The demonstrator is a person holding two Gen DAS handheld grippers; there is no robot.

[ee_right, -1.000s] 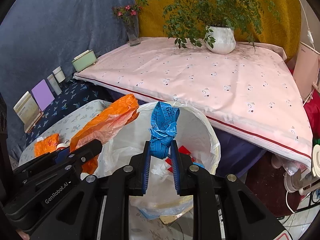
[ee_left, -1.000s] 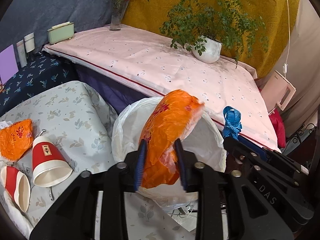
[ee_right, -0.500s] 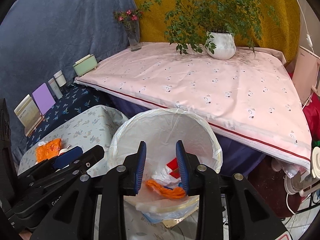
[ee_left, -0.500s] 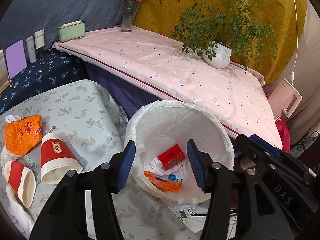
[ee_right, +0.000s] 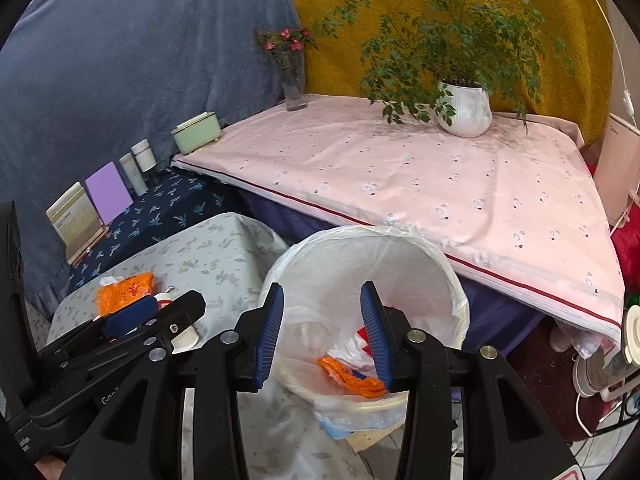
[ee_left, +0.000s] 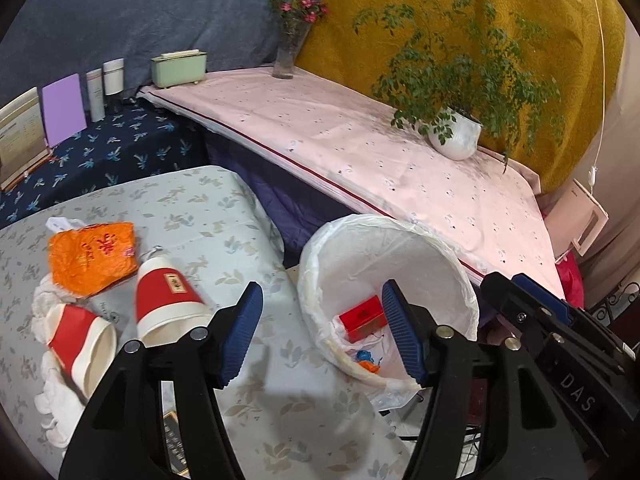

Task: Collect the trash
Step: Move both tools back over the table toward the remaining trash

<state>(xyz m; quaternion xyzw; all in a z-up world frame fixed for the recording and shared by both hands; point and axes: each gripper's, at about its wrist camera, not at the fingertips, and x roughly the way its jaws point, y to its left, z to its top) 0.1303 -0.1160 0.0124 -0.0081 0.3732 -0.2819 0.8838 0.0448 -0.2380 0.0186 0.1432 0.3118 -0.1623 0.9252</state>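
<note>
Left wrist view: my left gripper point(ee_left: 322, 334) has its fingers point(ee_left: 242, 334) spread wide, holding nothing, above the near rim of the lined trash bin point(ee_left: 440, 248). Inside the bin lie a red box point(ee_left: 362, 318) and an orange wrapper point(ee_left: 370, 366). Left of the bin, on the floral worktop point(ee_left: 224, 216), rest an orange bag point(ee_left: 92, 256), a tipped red-and-white paper cup point(ee_left: 168, 306) and a second cup point(ee_left: 78, 342) farther left. My right gripper's body point(ee_left: 560, 340) shows right of the bin.

Right wrist view: my right gripper point(ee_right: 322, 334) has fingers point(ee_right: 270, 332) parted moderately, empty, over the bin point(ee_right: 452, 280). The orange wrapper point(ee_right: 352, 376) lies in the bin's bottom. My left gripper point(ee_right: 120, 340) is left of the bin; the orange bag point(ee_right: 126, 286) lies beyond it.
</note>
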